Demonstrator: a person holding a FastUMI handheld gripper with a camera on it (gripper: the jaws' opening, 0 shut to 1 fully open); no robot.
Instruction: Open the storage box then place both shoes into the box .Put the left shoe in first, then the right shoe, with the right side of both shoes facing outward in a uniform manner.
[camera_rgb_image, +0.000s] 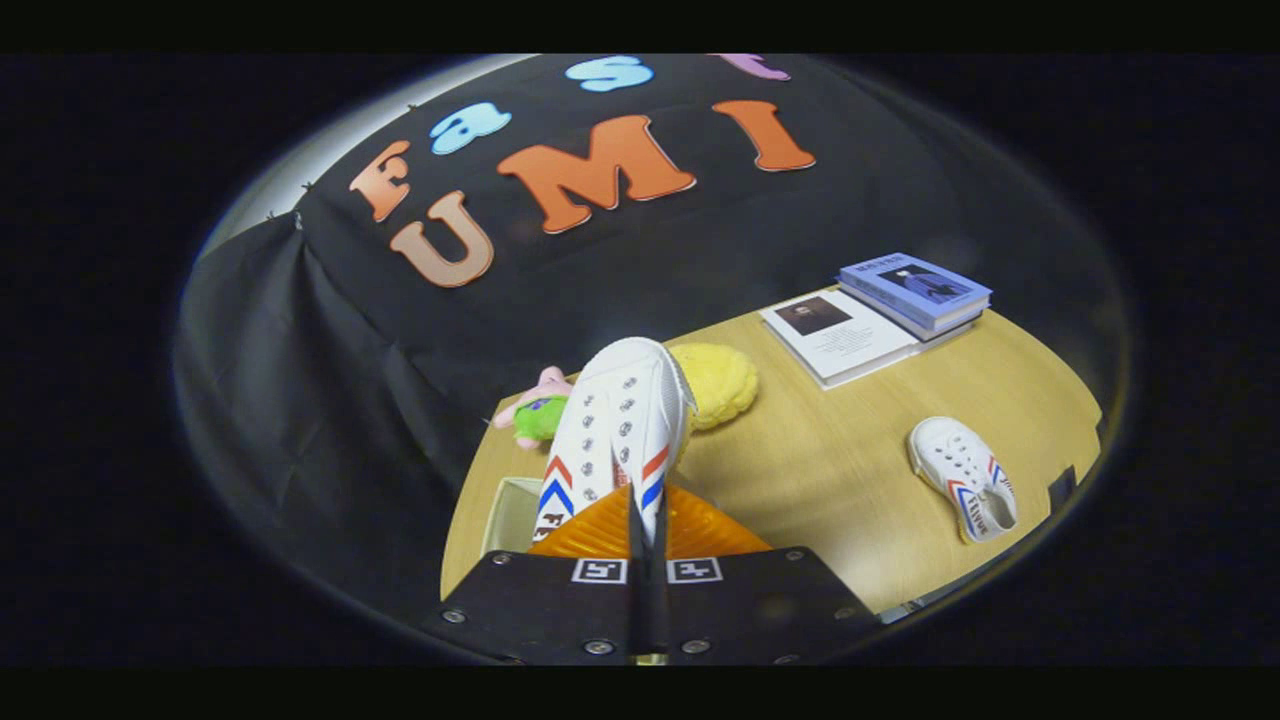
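My gripper (640, 505) is shut on a white canvas shoe (620, 420) with red and blue chevrons. The shoe is held up above the wooden table (830, 480), its toe pointing away from me and its laces facing up; both fingers press on its heel end. A matching second shoe (965, 478) lies flat on the table to the right, well apart from the fingers. Just left of and below the held shoe, a pale corner of the storage box (510, 512) shows; the rest of it is hidden behind the shoe and the fingers.
Beyond the held shoe sit a yellow plush toy (718, 385) and a pink-and-green soft toy (535, 410). A white book (840, 338) and a stack of blue books (915, 290) lie at the far right. The table's left edge runs close to the box.
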